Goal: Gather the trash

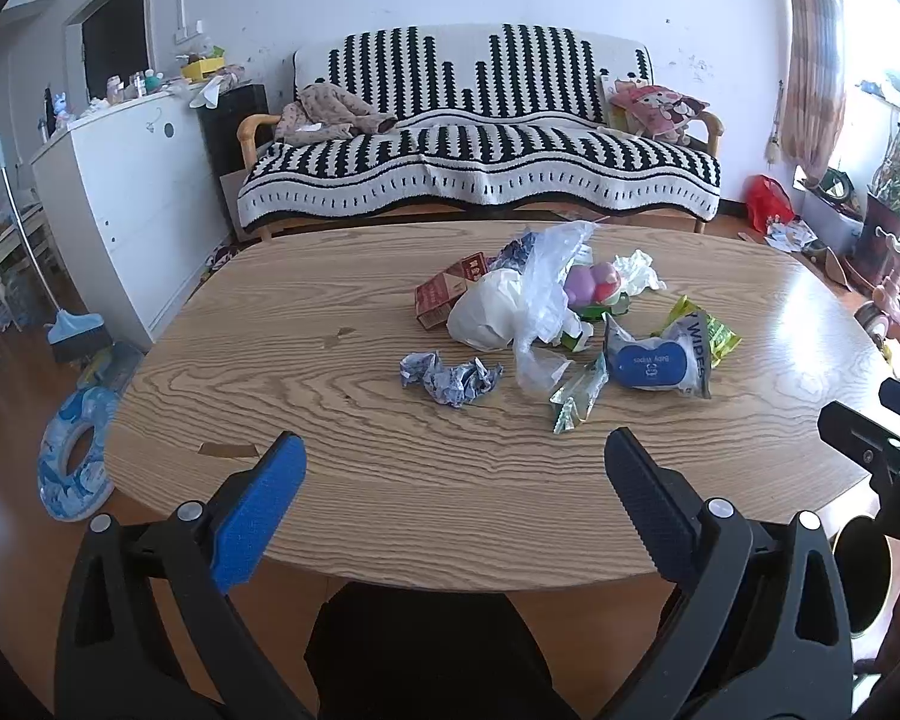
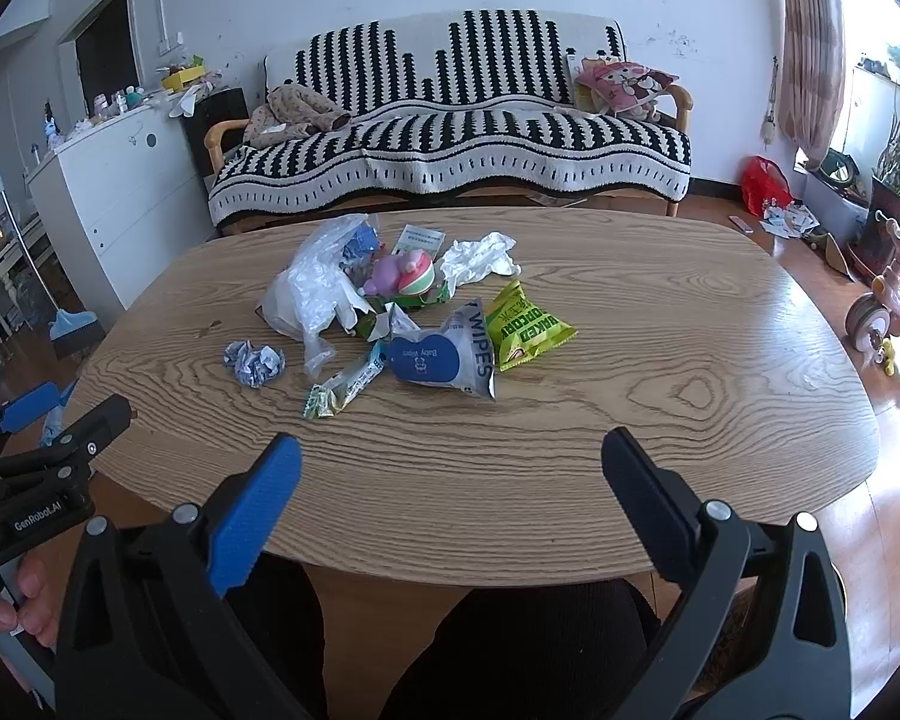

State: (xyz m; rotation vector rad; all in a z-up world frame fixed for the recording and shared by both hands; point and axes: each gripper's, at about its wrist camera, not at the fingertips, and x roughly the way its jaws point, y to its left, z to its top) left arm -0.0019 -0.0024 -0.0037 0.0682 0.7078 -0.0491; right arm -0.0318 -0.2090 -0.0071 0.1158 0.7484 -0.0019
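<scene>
Trash lies in a heap at the middle of an oval wooden table (image 1: pixel 390 480) (image 2: pixel 660 360): a crumpled blue-white paper ball (image 1: pixel 450 377) (image 2: pixel 254 362), a clear plastic bag (image 1: pixel 543 294) (image 2: pixel 318 288), a baby wipes pack (image 1: pixel 657 363) (image 2: pixel 444 360), a green snack bag (image 1: pixel 705 330) (image 2: pixel 525 324), a thin green wrapper (image 1: pixel 576 396) (image 2: pixel 345 390), a red-brown box (image 1: pixel 444 294), white crumpled paper (image 1: pixel 639 270) (image 2: pixel 480 258) and a pink-purple toy (image 1: pixel 594 285) (image 2: pixel 405 276). My left gripper (image 1: pixel 456 462) and right gripper (image 2: pixel 450 462) are both open over the near table edge, holding nothing.
A striped sofa (image 1: pixel 480 144) stands behind the table. A white cabinet (image 1: pixel 120 192) and a broom (image 1: pixel 72 324) are at the left, with a swim ring (image 1: pixel 69 456) on the floor. A tricycle (image 2: pixel 894 312) and plants are at the right. A person's dark-clad legs (image 2: pixel 510 648) are below the edge.
</scene>
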